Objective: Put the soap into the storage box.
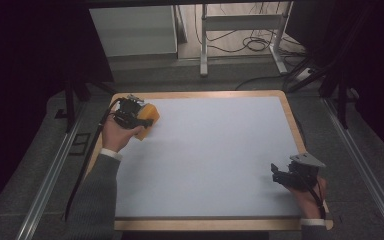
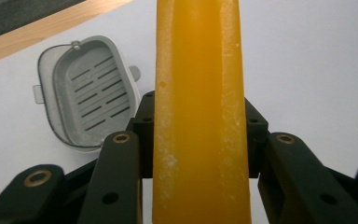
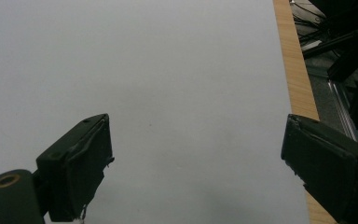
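Observation:
My left gripper (image 1: 139, 120) is at the table's far left, shut on an orange-yellow bar (image 1: 151, 114). In the left gripper view the bar (image 2: 200, 93) stands on edge between the black jaws of that gripper (image 2: 199, 121), which press on both its sides. Beyond it, a grey dish with slots in its floor (image 2: 86, 95) lies on the white mat. My right gripper (image 1: 279, 173) rests near the table's front right corner. Its jaws (image 3: 200, 154) stand wide apart with only the mat between them.
A white mat (image 1: 210, 150) covers a board with a wooden rim (image 1: 205, 93). The board's right wooden edge (image 3: 296, 70) runs close beside the right gripper. Dark floor, metal frame legs (image 1: 203, 45) and cables lie beyond the far edge.

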Available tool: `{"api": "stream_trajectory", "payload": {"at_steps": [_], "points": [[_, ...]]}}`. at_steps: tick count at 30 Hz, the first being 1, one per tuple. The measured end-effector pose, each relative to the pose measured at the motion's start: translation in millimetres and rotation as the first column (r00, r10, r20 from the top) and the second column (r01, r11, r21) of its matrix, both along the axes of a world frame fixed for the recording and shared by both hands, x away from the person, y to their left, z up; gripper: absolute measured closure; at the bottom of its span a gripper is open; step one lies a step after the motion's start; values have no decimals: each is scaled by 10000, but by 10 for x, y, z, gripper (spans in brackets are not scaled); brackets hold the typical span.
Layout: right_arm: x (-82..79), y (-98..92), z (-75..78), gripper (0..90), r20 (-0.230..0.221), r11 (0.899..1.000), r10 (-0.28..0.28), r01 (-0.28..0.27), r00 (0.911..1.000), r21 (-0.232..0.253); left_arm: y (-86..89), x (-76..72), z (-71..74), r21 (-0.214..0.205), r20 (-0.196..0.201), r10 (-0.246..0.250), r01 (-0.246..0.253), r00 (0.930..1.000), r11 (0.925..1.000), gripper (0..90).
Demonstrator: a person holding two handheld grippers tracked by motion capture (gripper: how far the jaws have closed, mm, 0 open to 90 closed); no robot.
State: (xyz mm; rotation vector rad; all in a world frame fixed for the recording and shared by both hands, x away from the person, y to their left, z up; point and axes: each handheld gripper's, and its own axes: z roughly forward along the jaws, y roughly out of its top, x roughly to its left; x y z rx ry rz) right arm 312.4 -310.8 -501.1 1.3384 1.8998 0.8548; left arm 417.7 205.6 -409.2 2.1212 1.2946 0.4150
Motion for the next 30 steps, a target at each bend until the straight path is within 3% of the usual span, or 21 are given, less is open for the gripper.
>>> {"api": "stream_trajectory", "payload": {"at_steps": [30], "points": [[6,-6,-14,88,-43,9999,-85,85,10000,-122,211,413,-25,-354,-191,1098,-1104,9938,9933,612]]}}
